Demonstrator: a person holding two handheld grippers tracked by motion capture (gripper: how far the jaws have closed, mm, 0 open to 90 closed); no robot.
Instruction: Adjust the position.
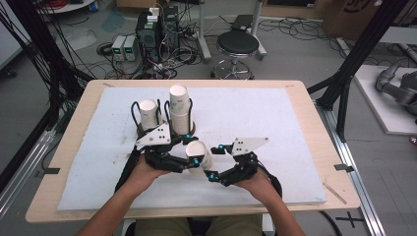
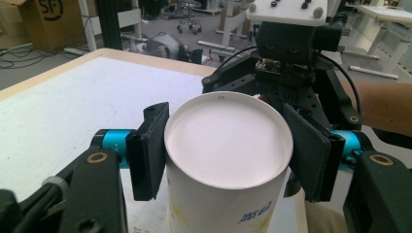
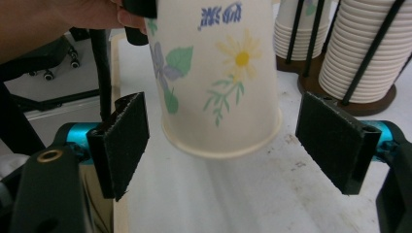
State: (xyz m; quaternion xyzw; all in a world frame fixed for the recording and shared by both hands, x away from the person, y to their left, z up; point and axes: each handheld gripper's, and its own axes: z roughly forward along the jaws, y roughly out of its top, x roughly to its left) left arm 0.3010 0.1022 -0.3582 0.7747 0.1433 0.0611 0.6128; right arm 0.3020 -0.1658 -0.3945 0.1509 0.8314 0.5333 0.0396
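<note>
Your left gripper (image 2: 228, 145) is clamped on the upside-down paper cup (image 2: 228, 160). Your right gripper (image 3: 228, 145) stands spread wide either side of it, pads clear

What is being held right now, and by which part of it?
The left gripper holds an upside-down paper cup, its pads clamped on the side wall just below the base. The right gripper stands open around the cup's rim, holding nothing.

Robotics lab or workshop. Beyond the left gripper (image 1: 189, 162): computer tower (image 1: 150, 29) amid tangled floor cables (image 1: 123, 69), swivel stool (image 1: 238, 44). Right of the right gripper (image 1: 212, 162): black aluminium frame (image 1: 354, 59), grey robot arm (image 1: 396, 86).
</note>
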